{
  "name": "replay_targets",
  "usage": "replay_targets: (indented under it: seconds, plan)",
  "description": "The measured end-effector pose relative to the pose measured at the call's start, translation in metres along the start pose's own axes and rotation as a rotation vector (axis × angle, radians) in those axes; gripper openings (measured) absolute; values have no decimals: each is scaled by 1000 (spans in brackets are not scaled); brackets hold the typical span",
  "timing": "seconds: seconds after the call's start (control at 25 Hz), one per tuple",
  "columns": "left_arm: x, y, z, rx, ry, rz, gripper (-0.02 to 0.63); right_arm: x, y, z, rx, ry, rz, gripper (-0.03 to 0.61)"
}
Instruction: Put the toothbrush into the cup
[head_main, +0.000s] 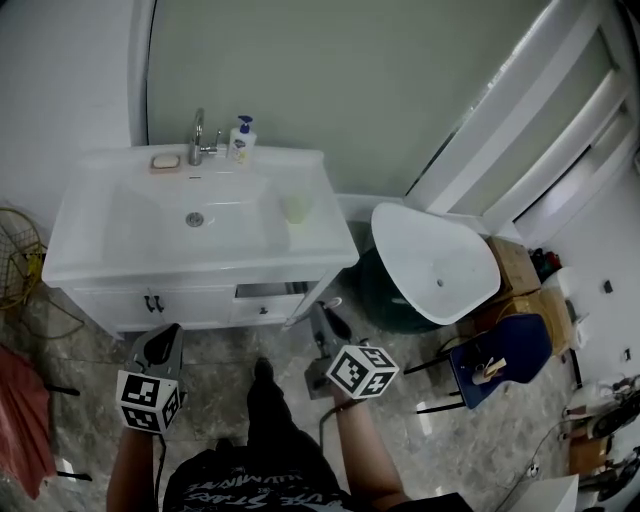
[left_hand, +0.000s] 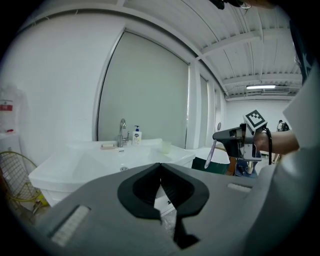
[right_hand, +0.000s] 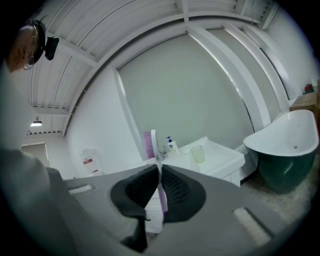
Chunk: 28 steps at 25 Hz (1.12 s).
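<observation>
Beyond my right gripper (right_hand: 160, 170), well ahead: pale green translucent cup (right_hand: 198, 154).
Jaws clamp a purple-and-white plastic toothbrush (right_hand: 149, 144), long axis upright, bristles up. Cup stands on white tabletop (head_main: 325, 240), right of the basin (head_main: 195, 215). Left gripper (left_hand: 160, 167): jaws closed, empty, farther from cup.

light: dim, even, ceiling lamp (left_hand: 260, 87) | shadows: soft | edges: fisheye-curved, dark vignette
</observation>
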<state>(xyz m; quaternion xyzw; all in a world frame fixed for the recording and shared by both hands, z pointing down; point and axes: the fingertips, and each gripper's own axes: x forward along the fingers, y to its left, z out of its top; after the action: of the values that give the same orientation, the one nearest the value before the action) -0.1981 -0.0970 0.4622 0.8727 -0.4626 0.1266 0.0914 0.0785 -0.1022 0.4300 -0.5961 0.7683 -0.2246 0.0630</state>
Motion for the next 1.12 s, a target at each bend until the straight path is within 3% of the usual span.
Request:
replay_targets:
  seconds: [0.28, 0.68, 1.12]
  plan:
    - [78, 24, 16, -10, 28, 48, 9, 87, -52, 33, 25, 3, 34, 26]
    - [213, 41, 75, -24, 9, 101, 9, 209, -119, 112, 6, 11, 118, 26]
    - [310, 48, 108, -30, 5, 120, 9, 295, -165, 151, 0, 32, 179, 26]
